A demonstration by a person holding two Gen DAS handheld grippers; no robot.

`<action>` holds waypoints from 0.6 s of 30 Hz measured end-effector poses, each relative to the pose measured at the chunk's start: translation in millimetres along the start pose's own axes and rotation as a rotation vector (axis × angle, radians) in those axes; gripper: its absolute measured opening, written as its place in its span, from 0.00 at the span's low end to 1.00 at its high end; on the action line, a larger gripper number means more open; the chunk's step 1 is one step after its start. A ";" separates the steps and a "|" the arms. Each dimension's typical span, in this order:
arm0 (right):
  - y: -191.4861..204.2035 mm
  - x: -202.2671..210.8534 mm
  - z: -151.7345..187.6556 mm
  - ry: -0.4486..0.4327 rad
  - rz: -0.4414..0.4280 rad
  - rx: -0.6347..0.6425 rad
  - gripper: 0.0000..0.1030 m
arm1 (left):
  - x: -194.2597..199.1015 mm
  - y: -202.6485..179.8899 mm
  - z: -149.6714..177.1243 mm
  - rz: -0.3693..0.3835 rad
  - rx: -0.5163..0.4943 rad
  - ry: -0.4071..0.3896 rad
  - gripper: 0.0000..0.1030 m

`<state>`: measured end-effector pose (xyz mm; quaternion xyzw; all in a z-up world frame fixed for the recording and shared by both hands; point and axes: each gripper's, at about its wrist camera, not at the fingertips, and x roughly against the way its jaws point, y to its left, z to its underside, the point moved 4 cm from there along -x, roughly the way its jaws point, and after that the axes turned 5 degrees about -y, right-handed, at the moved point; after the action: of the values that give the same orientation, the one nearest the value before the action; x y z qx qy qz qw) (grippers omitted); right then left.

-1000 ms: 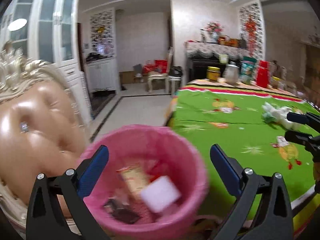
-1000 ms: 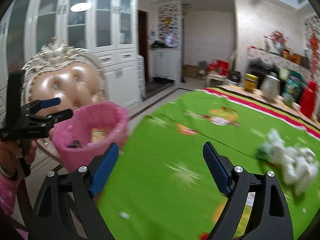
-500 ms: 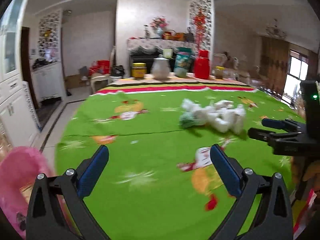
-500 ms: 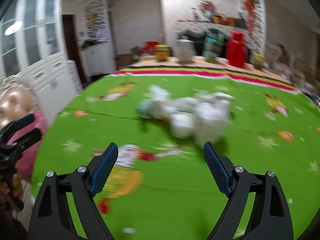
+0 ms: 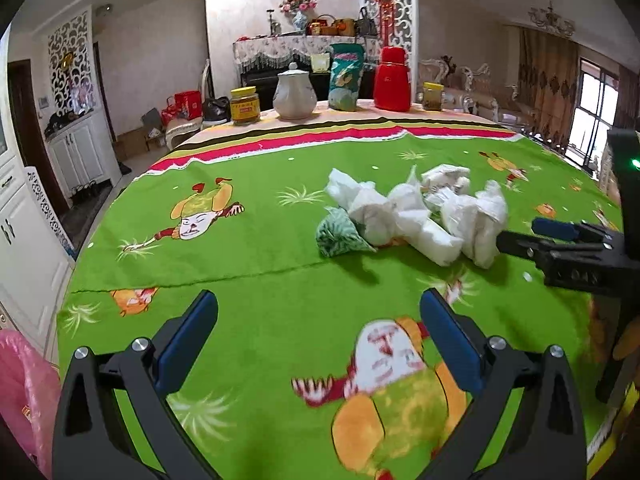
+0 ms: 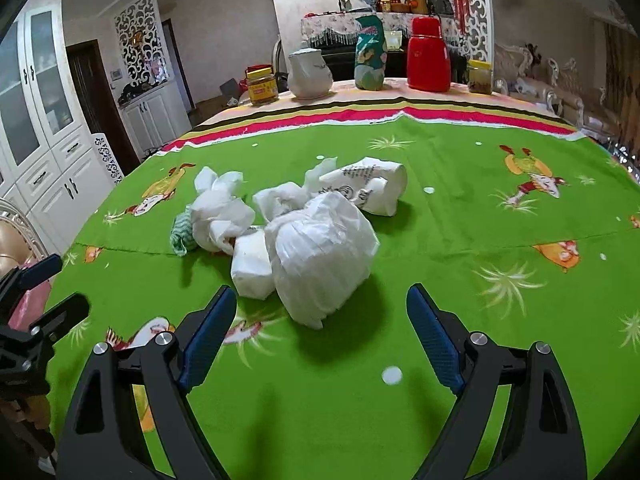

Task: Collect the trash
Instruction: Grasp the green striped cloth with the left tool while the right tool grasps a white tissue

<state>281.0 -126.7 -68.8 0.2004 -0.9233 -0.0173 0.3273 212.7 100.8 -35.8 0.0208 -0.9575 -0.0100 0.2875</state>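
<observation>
A pile of crumpled white tissues and plastic (image 5: 416, 212) lies on the green tablecloth (image 5: 260, 248), with a small green patterned wad (image 5: 338, 236) at its left. In the right wrist view the pile (image 6: 316, 248) lies just beyond my right gripper (image 6: 320, 332), which is open and empty; a printed paper cup (image 6: 372, 188) lies on its side behind. My left gripper (image 5: 318, 340) is open and empty, over the cloth short of the pile. The pink-lined bin (image 5: 20, 392) shows at the lower left. The right gripper also shows at the right edge of the left wrist view (image 5: 536, 236).
At the table's far edge stand a yellow-lidded jar (image 5: 244, 106), a white ceramic pot (image 5: 294, 96), a green bag (image 5: 346, 76), a red thermos (image 5: 392, 80) and a small jar (image 5: 434, 96). White cabinets (image 6: 44, 120) line the left wall. A padded chair back (image 6: 12, 248) stands by the table's left edge.
Both grippers have swung right, from the pink bin and chair to the table. The trash pile now lies in front of them, closest to the right gripper. Both stay open.
</observation>
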 end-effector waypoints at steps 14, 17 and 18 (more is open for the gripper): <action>-18.9 3.4 2.4 -0.041 -0.027 -0.066 0.80 | -116.0 2.1 -24.4 -0.024 0.023 0.164 0.68; -16.6 5.3 0.4 -0.050 -0.035 -0.066 0.80 | -137.1 0.8 -25.1 0.000 0.024 0.212 0.61; -14.2 5.9 0.1 -0.052 -0.039 -0.059 0.80 | -140.8 0.4 -25.4 0.016 0.033 0.219 0.56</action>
<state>281.9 -142.0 -67.6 0.2082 -0.9264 -0.0563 0.3087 344.1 107.5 -92.0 0.0190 -0.9205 0.0103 0.3901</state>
